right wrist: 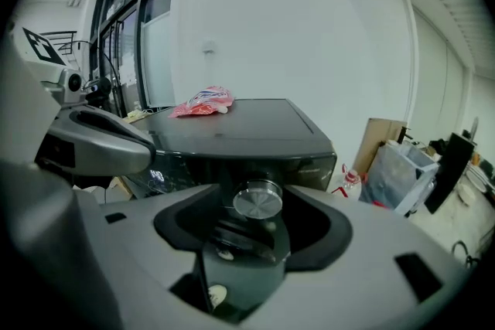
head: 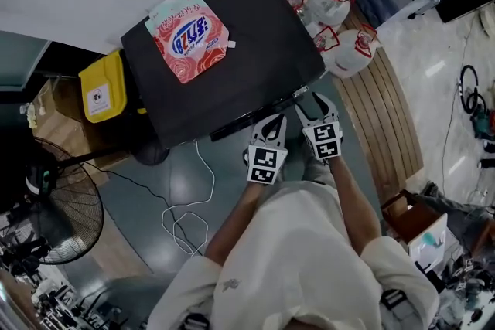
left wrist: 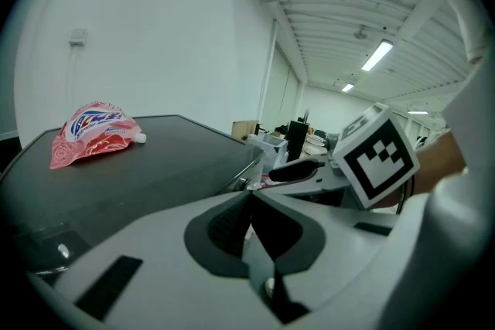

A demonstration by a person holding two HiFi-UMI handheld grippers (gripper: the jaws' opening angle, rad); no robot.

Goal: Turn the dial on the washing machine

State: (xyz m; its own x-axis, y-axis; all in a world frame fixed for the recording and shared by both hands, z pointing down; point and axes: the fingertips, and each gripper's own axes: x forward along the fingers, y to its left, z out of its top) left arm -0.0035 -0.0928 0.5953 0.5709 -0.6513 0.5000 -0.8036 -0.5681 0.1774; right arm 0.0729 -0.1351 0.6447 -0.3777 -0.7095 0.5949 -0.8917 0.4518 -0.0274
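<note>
Plainly, the risk lies at the silver dial on the front panel of the washing machine. The right gripper stands with its jaws apart and the dial framed between them, not yet pressed, so closing off-centre could let the smooth metal cap slip and turn nothing. The left gripper, jaws together and empty, hangs just beside and might knock it; the pink detergent pouch on the machine's top bears blue lettering too small to read.
</note>
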